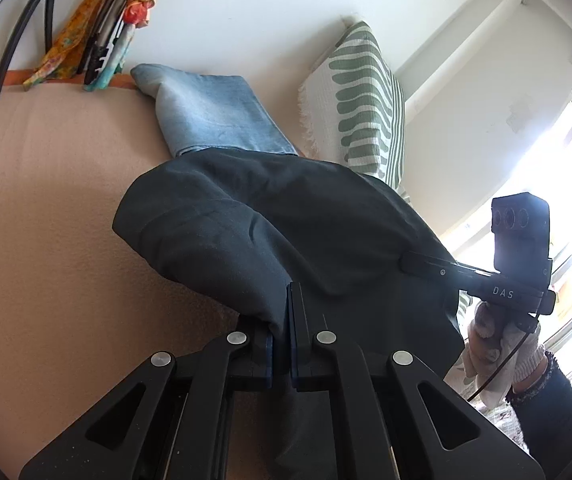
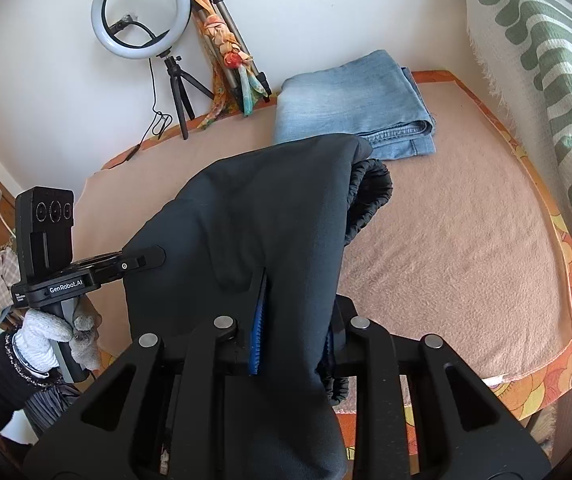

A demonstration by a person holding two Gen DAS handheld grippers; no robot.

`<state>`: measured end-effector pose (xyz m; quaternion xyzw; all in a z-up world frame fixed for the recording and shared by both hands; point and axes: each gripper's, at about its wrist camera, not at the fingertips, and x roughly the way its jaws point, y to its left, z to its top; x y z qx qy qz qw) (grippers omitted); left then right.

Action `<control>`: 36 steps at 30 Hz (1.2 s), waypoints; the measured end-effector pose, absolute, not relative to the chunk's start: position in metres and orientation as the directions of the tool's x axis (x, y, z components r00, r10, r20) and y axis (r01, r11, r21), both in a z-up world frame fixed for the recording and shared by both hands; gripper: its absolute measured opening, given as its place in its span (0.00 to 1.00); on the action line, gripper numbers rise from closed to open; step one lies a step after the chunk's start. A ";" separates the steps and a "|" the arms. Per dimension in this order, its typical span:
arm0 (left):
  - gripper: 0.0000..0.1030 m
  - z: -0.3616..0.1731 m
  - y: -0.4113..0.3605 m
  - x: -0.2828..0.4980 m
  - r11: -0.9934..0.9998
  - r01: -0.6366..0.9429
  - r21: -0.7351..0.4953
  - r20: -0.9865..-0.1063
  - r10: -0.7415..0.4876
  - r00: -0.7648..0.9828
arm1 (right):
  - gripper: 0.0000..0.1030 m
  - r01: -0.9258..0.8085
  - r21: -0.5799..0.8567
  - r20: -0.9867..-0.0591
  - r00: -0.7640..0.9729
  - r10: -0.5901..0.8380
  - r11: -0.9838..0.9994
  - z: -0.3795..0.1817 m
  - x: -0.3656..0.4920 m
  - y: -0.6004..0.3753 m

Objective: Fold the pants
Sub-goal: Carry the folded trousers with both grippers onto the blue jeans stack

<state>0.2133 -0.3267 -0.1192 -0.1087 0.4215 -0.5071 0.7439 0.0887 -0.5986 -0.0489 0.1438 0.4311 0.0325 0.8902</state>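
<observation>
- The left hand-held gripper (image 1: 282, 328) is pinching a fold of the dark pants (image 1: 270, 216), jaws pressed together on the cloth.
- The pants are hanging lifted above the bed (image 2: 465, 240), spanning both grippers.
- The right hand-held gripper (image 2: 297, 320) is clamping a thicker bunch near the elastic waistband.
- Folded jeans (image 2: 349, 100) are lying behind.

Dark pants (image 2: 254, 216) hang bunched, lifted above the tan bed (image 2: 465, 264).

We've got dark pants (image 2: 254, 216), faded blue jeans (image 2: 349, 108), a peach blanket (image 2: 465, 264), and a green-and-white striped throw (image 2: 545, 60).
</observation>
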 end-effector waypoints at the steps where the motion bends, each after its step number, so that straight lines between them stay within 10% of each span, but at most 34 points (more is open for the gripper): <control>1: 0.04 -0.114 -0.327 0.215 0.460 0.671 -0.582 -0.514 -0.847 0.135 | 0.23 0.061 0.274 -0.753 0.634 0.175 0.960 -0.043 0.090 -0.598; 36: 0.04 -0.002 -0.421 0.319 0.475 0.853 -0.218 -0.463 -0.819 0.338 | 0.23 0.094 0.206 -0.579 0.814 0.044 0.974 0.030 0.234 -0.681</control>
